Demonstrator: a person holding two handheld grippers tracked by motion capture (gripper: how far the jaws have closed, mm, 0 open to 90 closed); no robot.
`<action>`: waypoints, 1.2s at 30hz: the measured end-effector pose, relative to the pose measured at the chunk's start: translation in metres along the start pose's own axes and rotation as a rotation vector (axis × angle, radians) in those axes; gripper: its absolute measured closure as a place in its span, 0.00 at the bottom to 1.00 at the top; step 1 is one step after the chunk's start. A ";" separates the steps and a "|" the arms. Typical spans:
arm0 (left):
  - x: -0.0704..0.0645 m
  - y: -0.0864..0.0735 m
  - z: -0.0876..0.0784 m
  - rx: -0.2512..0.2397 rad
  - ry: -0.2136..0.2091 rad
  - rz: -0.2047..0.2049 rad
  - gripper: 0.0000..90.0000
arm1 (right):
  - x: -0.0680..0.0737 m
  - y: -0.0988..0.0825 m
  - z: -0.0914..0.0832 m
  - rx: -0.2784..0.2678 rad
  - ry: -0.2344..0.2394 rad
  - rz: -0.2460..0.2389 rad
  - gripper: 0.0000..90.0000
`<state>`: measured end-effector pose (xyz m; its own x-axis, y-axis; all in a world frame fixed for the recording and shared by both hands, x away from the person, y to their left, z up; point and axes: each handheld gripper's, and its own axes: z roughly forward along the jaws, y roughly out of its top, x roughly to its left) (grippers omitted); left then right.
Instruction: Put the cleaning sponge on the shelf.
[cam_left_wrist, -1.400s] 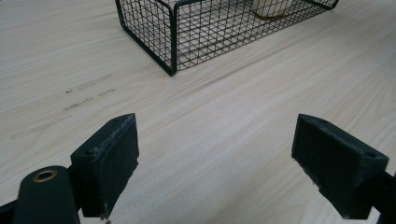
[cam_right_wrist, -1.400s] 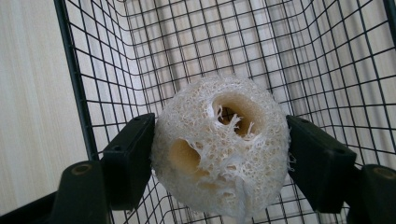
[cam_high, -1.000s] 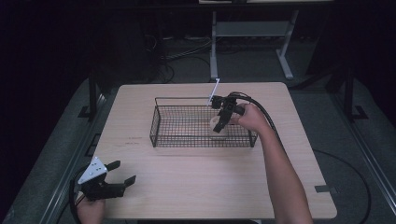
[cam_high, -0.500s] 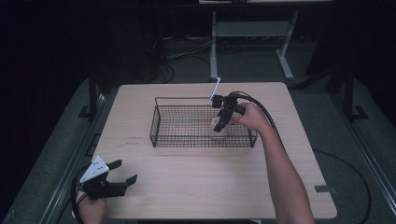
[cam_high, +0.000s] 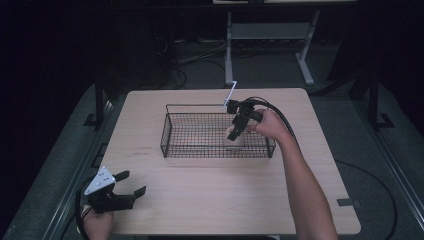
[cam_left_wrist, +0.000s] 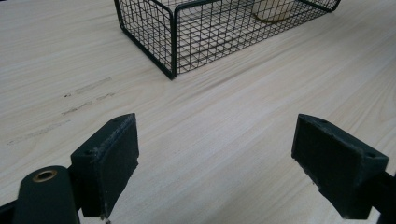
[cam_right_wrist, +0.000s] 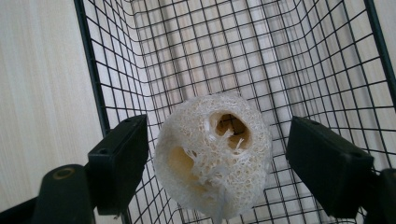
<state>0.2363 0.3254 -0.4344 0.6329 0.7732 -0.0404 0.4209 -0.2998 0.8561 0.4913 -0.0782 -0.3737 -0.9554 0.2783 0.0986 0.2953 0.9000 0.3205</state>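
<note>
A pale loofah sponge (cam_right_wrist: 210, 154) with holes through it lies inside the black wire basket (cam_high: 167, 135), near its right end. My right gripper (cam_high: 235, 131) reaches down into the basket from the right. Its jaws have just been opening and stand on either side of the loofah (cam_high: 234, 139), with a small gap at each pad. My left gripper (cam_high: 132, 182) rests open and holds nothing at the table's near left corner. It points toward the basket (cam_left_wrist: 173, 42), where the loofah (cam_left_wrist: 275, 11) shows through the mesh.
The basket stands in the middle of the light wooden table (cam_high: 210, 195). A thin white stick (cam_high: 229, 95) slants up from the basket's far rim. A black cable (cam_high: 280, 117) trails from the right gripper. Dark floor and a desk frame (cam_high: 270, 45) lie beyond the table.
The right gripper's jaws look wider around the loofah, which now rests on the basket floor. Both hands have kept their places.
</note>
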 end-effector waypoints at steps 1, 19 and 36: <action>0.000 0.000 0.000 0.000 0.000 0.000 0.15 | 0.000 0.000 0.000 0.000 0.000 0.002 0.22; 0.000 -0.001 -0.001 -0.007 -0.004 0.000 0.15 | 0.005 0.001 -0.012 -0.034 -0.005 0.016 0.20; 0.004 -0.003 -0.006 -0.016 0.012 -0.014 0.15 | 0.014 -0.001 -0.029 -0.065 -0.008 0.012 0.19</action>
<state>0.2337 0.3329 -0.4339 0.6194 0.7837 -0.0464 0.4189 -0.2799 0.8638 0.4780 -0.0849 -0.3455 -0.9517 0.2919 0.0954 0.3059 0.8731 0.3796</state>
